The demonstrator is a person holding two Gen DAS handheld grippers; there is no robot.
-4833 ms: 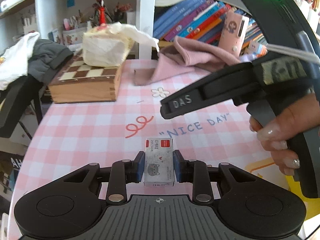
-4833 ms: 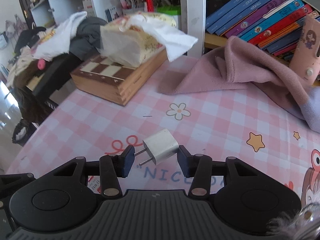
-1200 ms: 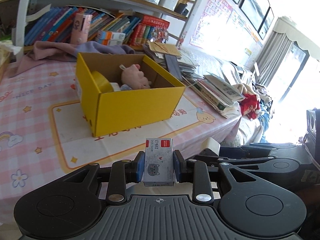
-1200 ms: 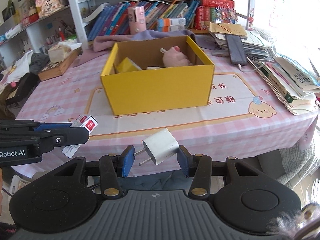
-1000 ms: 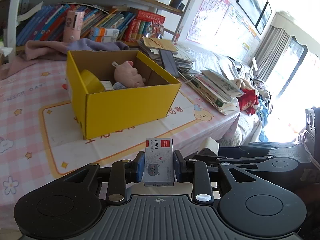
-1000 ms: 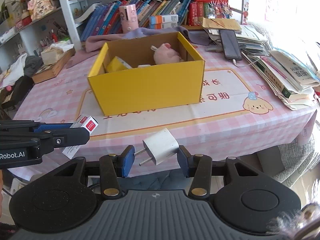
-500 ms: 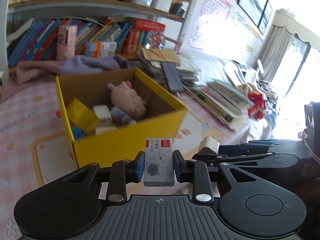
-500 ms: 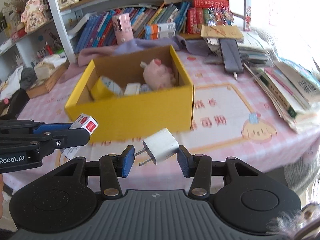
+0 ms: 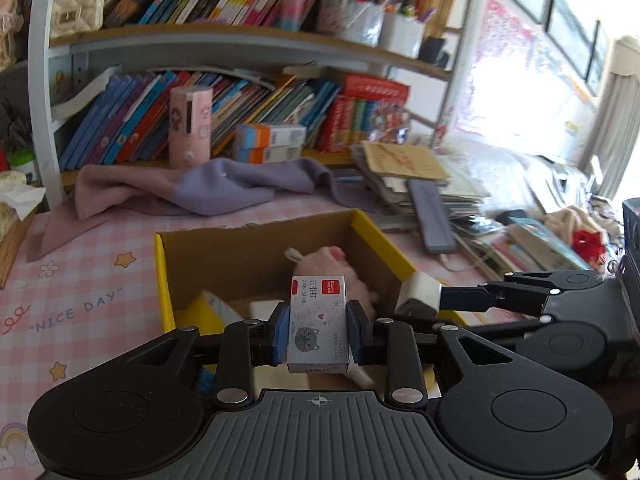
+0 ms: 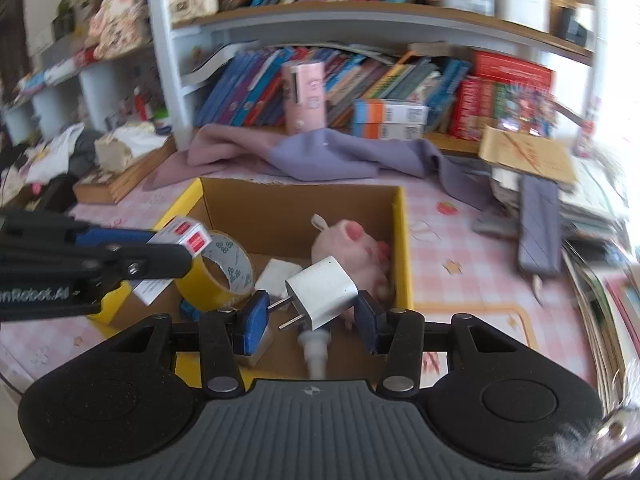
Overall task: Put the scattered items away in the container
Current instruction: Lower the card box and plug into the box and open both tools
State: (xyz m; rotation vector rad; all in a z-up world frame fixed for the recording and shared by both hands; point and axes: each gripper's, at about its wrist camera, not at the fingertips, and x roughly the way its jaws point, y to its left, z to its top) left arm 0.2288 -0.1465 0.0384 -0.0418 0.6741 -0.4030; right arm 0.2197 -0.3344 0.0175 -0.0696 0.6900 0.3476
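We now hover both grippers over the box point(image 10: 402, 240), up from its near side: left gripper point(image 9: 318, 334) clamps the staples point(image 9: 318, 326), right gripper point(image 10: 310, 316) clamps the plug point(image 10: 322, 296). Both ready to drop.

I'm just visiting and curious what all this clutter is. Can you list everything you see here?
Box: one, yellow cardboard, on the table.
Pig toy: one, pink, inside box.
Tape roll: one, yellow, inside box.
Staples box: one, grey and red, in left tongs.
Plug adapter: one, white, in right tongs.
Cloth: one, purple-pink, behind box.
Books: many, mostly blue and red, on shelf.
Left tongs: black, above box.
Right tongs: black, above box.
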